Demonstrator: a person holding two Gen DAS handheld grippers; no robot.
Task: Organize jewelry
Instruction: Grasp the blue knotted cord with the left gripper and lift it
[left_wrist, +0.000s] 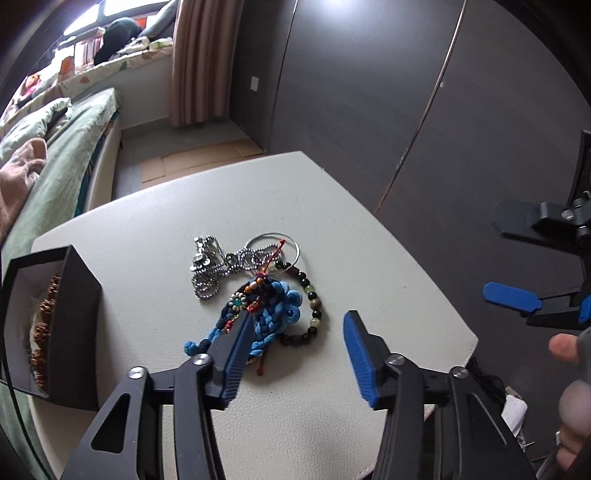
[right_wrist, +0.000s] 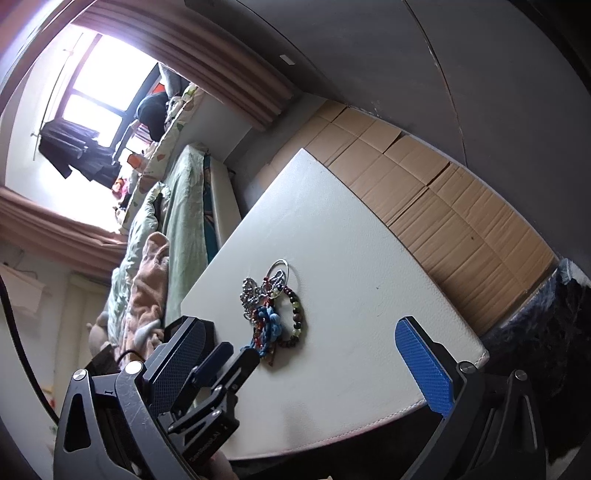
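Left wrist view shows the left tongs (left_wrist: 299, 332) wide apart over the jewelry pile (left_wrist: 255, 291) on the white tabletop (left_wrist: 369, 258). Right tongs (right_wrist: 303, 354) are apart too, off to the side.

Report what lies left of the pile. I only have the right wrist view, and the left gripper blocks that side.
Observer: An open black box stands at the table's left edge, apart from the pile.
Operator: Say what's in it.
Observer: Brown beads lie inside, against a white lining.
Operator: Give me the left gripper's state.
Observer: The left gripper is open, with one finger over the blue cord.
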